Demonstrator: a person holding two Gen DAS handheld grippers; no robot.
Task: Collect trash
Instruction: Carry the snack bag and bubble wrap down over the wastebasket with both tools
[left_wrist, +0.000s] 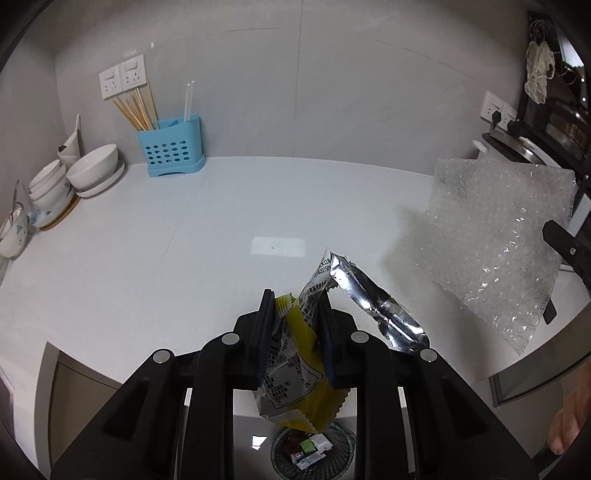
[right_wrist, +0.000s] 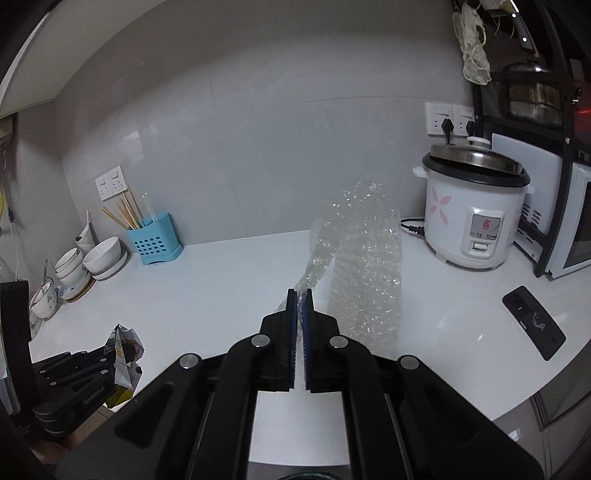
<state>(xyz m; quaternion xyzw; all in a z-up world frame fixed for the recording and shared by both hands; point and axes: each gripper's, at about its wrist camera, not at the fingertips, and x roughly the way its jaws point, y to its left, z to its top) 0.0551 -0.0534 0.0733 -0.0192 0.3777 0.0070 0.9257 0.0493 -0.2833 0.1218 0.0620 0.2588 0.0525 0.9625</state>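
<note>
Left wrist: two tools (left_wrist: 295, 306), one wrapper (left_wrist: 295, 354).

White countertop (right_wrist: 221, 295) carries bowls (right_wrist: 105, 254), blue utensil holder (right_wrist: 157, 238), rice cooker (right_wrist: 476, 210).

Legible markings are few. The left tool (right_wrist: 107, 363), seen in the right wrist view, bears white lettering on its black body that appears to read "GenRobot.AI". The snack wrapper (left_wrist: 295, 354) carries printed Chinese text and a digit string beginning "978201509"; the remainder is too small to read. The rice cooker (right_wrist: 476, 225) panel shows a red emblem with illegible characters.
</note>
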